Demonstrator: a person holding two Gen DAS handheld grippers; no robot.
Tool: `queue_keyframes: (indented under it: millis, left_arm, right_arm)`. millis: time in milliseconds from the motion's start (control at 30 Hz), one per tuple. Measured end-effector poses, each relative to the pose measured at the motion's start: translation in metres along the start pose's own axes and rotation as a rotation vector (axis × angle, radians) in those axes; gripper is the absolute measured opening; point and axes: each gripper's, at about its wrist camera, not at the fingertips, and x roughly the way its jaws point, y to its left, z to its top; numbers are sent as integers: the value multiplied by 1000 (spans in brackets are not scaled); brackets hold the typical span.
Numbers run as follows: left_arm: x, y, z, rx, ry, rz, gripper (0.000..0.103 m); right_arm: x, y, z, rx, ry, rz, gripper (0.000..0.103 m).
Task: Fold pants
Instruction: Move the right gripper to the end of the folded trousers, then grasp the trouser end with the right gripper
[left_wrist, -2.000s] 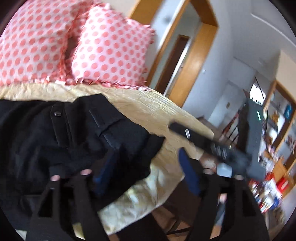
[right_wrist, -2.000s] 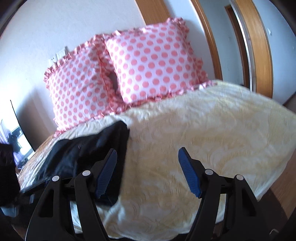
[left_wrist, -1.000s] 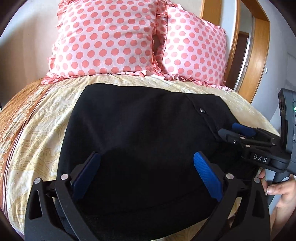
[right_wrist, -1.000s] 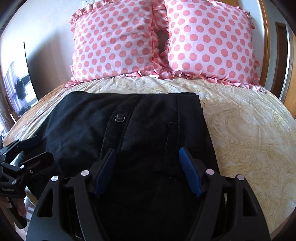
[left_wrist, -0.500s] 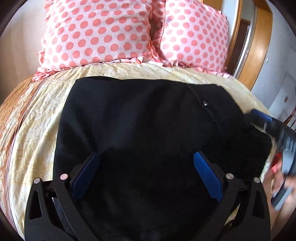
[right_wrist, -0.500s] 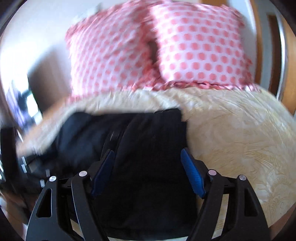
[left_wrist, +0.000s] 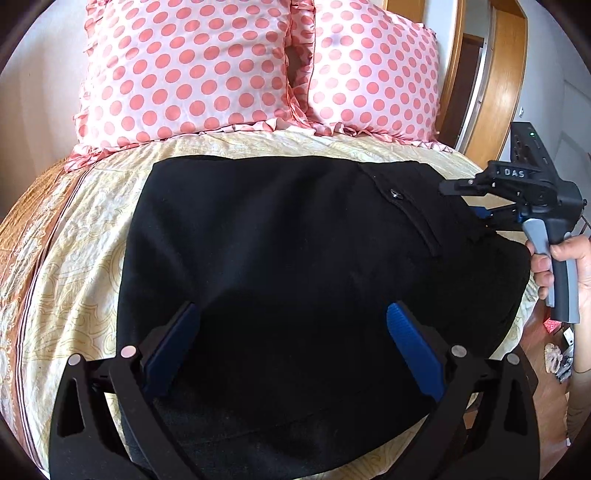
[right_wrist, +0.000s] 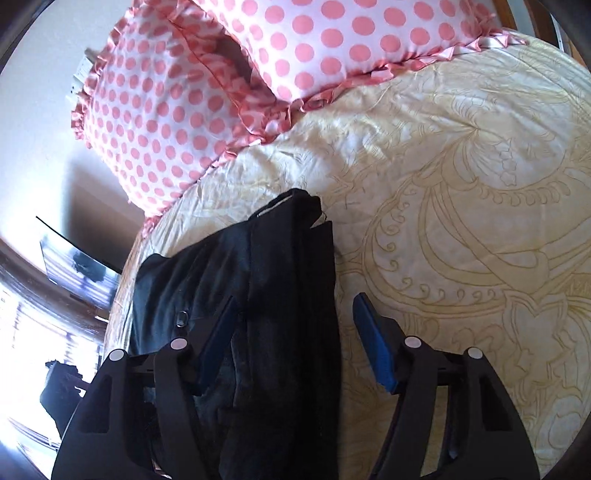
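Black pants (left_wrist: 295, 229) lie spread flat on the yellow patterned bedspread (left_wrist: 81, 240), with the waist button (left_wrist: 396, 192) toward the right. My left gripper (left_wrist: 293, 308) hovers open over the near part of the pants, its blue pads wide apart and not pinching fabric. My right gripper (left_wrist: 460, 201), held by a hand (left_wrist: 576, 266), is at the pants' right edge. In the right wrist view the pants (right_wrist: 288, 258) run up between the jaws of my right gripper (right_wrist: 295, 299). The jaws are closing, but the pads do not press on the cloth.
Two pink polka-dot pillows (left_wrist: 192, 70) stand against the wall at the head of the bed. A wooden door frame (left_wrist: 506, 85) rises at the right. The bed's edge drops off just past the pants on the right, with small clutter (left_wrist: 554, 358) on the floor.
My right gripper has slid to the pants' right edge and rolled, so its view is tilted. The left gripper has stayed over the pants, still open.
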Motion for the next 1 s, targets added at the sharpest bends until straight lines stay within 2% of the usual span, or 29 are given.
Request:
queue_keyframes:
  millis: [100, 133, 167, 300, 367, 467, 567, 733, 833, 933, 1000]
  left_arm:
    - [0, 0, -1, 8, -3, 1, 101]
    - [1, -1, -2, 11, -4, 4, 101]
    - [1, -1, -1, 14, -5, 7, 101]
    - [1, -2, -3, 19, -11, 13, 101]
    - [1, -2, -4, 19, -13, 11, 101]
    - [1, -1, -4, 19, -14, 11, 101]
    - [-1, 1, -3, 6, -17, -7, 101]
    - [-6, 10, -1, -61, -24, -71, 101]
    - [-7, 9, -1, -57, -21, -76, 101]
    - [-6, 5, -1, -32, -20, -61, 101]
    - [-6, 2, -2, -21, -20, -53, 101]
  right_arm:
    - [3, 4, 0, -36, 11, -8, 66]
    - [4, 6, 1, -47, 13, -13, 63]
    - [6, 6, 2, -56, 20, -9, 56]
    - [8, 16, -2, -135, 11, -42, 52]
    - [8, 15, -2, -141, 6, -35, 45]
    - [3, 22, -6, -203, -35, -53, 34]
    - [-4, 36, -13, -302, -82, -109, 30]
    - [-3, 53, -22, -428, -119, -212, 29]
    - [0, 46, -17, -368, -93, -205, 32]
    - [0, 39, -13, -305, -87, -205, 43]
    - [2, 41, -14, -317, -93, -225, 46]
